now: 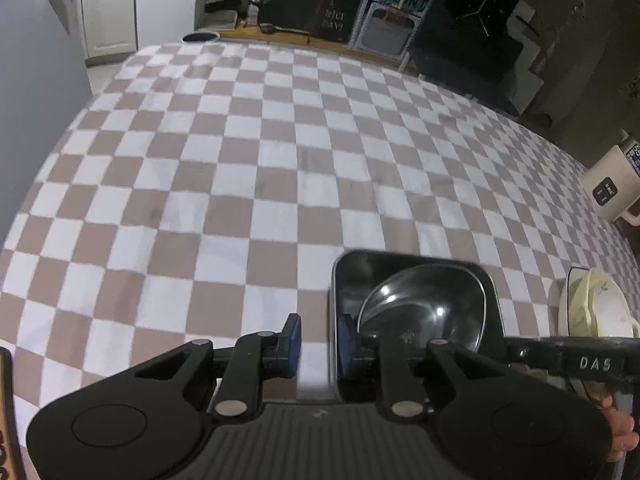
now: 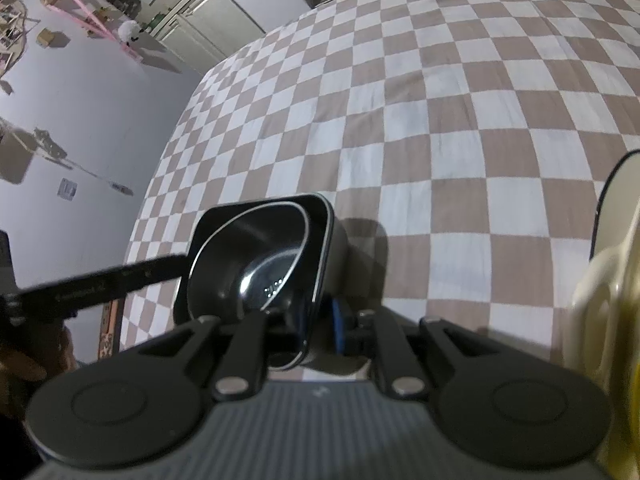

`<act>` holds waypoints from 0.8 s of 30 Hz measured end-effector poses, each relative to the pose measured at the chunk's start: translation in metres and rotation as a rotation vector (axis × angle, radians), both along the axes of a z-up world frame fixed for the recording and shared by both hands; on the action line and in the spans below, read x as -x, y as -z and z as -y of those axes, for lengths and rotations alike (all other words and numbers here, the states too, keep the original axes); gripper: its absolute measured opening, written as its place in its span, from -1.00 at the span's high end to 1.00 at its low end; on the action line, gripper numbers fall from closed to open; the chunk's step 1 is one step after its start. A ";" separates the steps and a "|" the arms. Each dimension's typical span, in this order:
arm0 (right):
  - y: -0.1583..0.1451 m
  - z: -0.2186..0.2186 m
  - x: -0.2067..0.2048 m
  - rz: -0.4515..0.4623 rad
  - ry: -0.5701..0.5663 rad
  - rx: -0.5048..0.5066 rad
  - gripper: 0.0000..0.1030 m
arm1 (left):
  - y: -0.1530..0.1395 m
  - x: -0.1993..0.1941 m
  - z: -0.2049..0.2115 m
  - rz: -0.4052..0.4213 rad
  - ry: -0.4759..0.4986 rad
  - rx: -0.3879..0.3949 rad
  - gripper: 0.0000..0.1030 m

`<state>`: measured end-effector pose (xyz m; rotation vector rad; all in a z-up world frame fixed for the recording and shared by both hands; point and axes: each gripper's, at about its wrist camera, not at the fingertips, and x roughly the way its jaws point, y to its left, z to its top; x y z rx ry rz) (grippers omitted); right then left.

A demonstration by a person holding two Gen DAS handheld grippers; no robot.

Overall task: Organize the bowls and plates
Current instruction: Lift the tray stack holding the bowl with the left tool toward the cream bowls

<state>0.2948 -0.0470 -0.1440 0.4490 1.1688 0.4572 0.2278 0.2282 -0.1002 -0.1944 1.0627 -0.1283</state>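
Observation:
A black square bowl (image 1: 412, 264) stands on the checkered tablecloth with a dark, shiny rounded bowl (image 1: 432, 308) tilted inside it. My left gripper (image 1: 320, 340) straddles the square bowl's left wall. One blue pad sits inside and the other hangs outside, with cloth showing in the gap, so it is open. My right gripper (image 2: 316, 332) is shut on the near right wall of the nested bowls (image 2: 256, 256), its blue pad (image 2: 338, 328) outside and the other finger hidden inside. A cream bowl on a white dark-rimmed plate (image 1: 592, 304) sits just to the right (image 2: 604, 280).
The checkered cloth (image 1: 248, 152) stretches wide beyond the bowls. A cream block with a black label (image 1: 608, 192) sits at the right edge. The table's left edge drops to the floor (image 2: 80, 120). A wooden bench with clutter (image 1: 280, 32) runs behind the far edge.

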 end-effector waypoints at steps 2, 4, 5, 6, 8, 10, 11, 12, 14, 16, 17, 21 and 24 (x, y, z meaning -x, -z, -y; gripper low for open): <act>0.001 0.001 0.001 -0.001 0.019 -0.009 0.69 | 0.003 0.000 0.001 -0.009 0.010 -0.005 0.56; 0.003 0.003 0.002 -0.007 0.042 -0.024 0.69 | 0.004 -0.001 0.003 -0.013 0.017 -0.015 0.57; 0.003 0.004 0.002 -0.011 0.053 -0.031 0.69 | 0.005 -0.002 0.004 -0.016 0.019 -0.017 0.57; 0.004 0.004 0.002 -0.014 0.065 -0.040 0.69 | 0.006 -0.002 0.004 -0.018 0.022 -0.016 0.57; 0.006 0.006 0.002 -0.017 0.086 -0.056 0.69 | 0.008 -0.004 0.002 -0.020 0.019 -0.005 0.57; 0.007 0.007 0.003 -0.016 0.095 -0.068 0.69 | 0.010 -0.004 -0.001 -0.018 0.018 0.025 0.62; 0.008 0.008 0.002 -0.022 0.105 -0.079 0.69 | 0.012 -0.004 -0.004 -0.023 0.010 0.052 0.66; 0.009 0.009 0.002 -0.031 0.117 -0.091 0.69 | 0.014 -0.005 -0.006 -0.027 0.002 0.079 0.68; 0.010 0.011 0.000 -0.040 0.132 -0.108 0.70 | 0.016 -0.004 -0.011 -0.026 -0.011 0.132 0.76; 0.009 0.010 0.000 -0.030 0.124 -0.099 0.71 | 0.016 -0.002 -0.013 -0.017 -0.016 0.152 0.77; 0.008 0.008 0.000 -0.020 0.114 -0.087 0.72 | 0.017 -0.001 -0.013 -0.011 -0.015 0.156 0.79; 0.003 0.002 0.002 0.022 0.090 -0.047 0.74 | 0.018 0.001 -0.016 0.000 -0.022 0.194 0.86; 0.001 0.000 0.004 0.044 0.084 -0.038 0.76 | 0.018 0.002 -0.016 0.004 -0.035 0.193 0.86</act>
